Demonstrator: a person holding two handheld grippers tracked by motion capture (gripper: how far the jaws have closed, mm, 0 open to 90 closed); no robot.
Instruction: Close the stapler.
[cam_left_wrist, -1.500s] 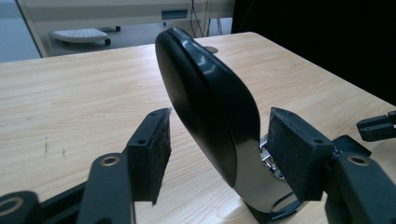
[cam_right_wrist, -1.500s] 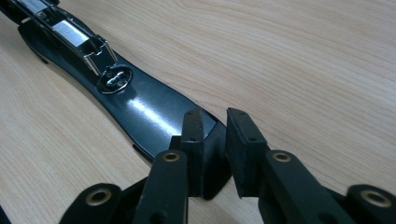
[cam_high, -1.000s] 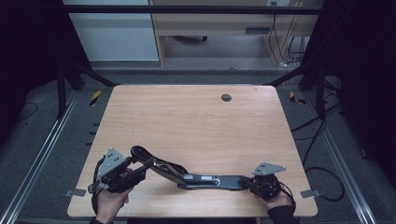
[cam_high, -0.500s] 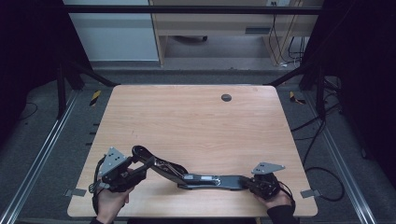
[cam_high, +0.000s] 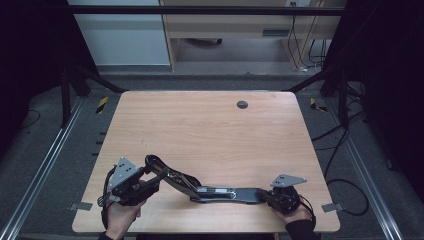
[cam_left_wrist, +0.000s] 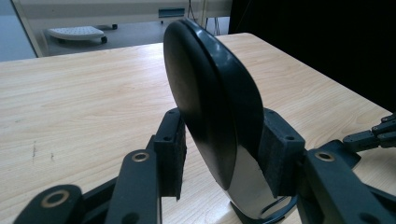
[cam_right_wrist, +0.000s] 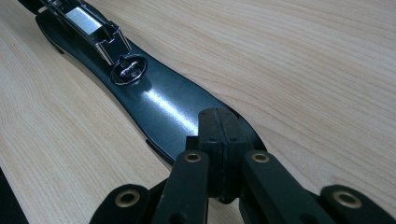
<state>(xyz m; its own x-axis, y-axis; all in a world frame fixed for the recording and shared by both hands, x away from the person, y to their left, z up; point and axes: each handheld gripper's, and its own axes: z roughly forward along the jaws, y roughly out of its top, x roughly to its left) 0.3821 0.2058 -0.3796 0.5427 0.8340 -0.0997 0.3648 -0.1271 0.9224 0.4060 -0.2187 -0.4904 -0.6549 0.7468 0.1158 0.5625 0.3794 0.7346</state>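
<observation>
A pale wooden counter (cam_high: 210, 135) carries a long black stapler (cam_high: 220, 192), opened out flat along its near edge. The left gripper (cam_high: 150, 176) clamps the raised rounded top arm; the right gripper (cam_high: 265, 196) is clenched, pressing the base end down. To fold it cleanly, I'd pin the base and swing the arm slowly.
</observation>
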